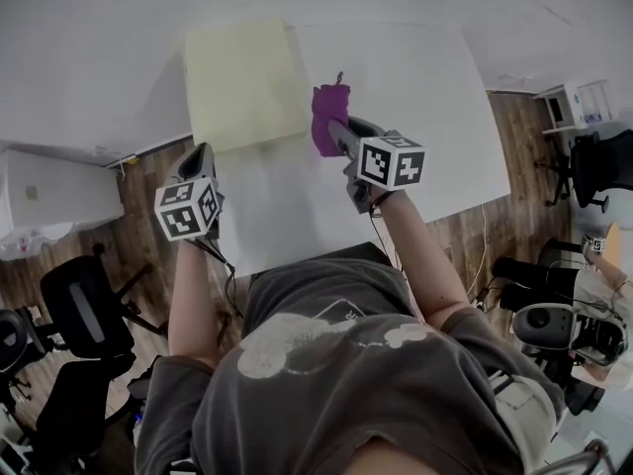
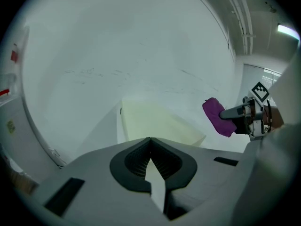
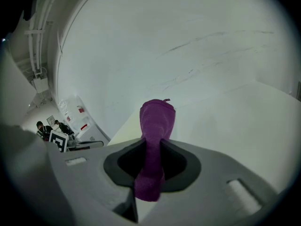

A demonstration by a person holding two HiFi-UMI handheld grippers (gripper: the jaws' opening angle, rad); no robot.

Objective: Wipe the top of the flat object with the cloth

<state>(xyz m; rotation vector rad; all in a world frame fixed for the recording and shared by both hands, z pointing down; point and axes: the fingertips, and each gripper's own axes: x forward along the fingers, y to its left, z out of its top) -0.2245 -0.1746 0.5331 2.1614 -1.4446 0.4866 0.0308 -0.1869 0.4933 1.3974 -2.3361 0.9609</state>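
Purple and soft, the cloth (image 1: 329, 117) hangs in a long fold from our right claw (image 3: 153, 161). The claw's two jaws squeeze tight on the middle of the cloth. The flat object (image 1: 245, 82) is a pale yellow sheet, thin and smooth and almost square. It lies on the white bench (image 1: 425, 107) by the far left corner. The sheet is to the left of the cloth, just beside it. So we think the next move is a short slide left and down onto the yellow top. Our left claw (image 2: 150, 154) hovers near the sheet's near edge. Its jaws are pressed together with nothing in them. The bench top looks smooth and hard.
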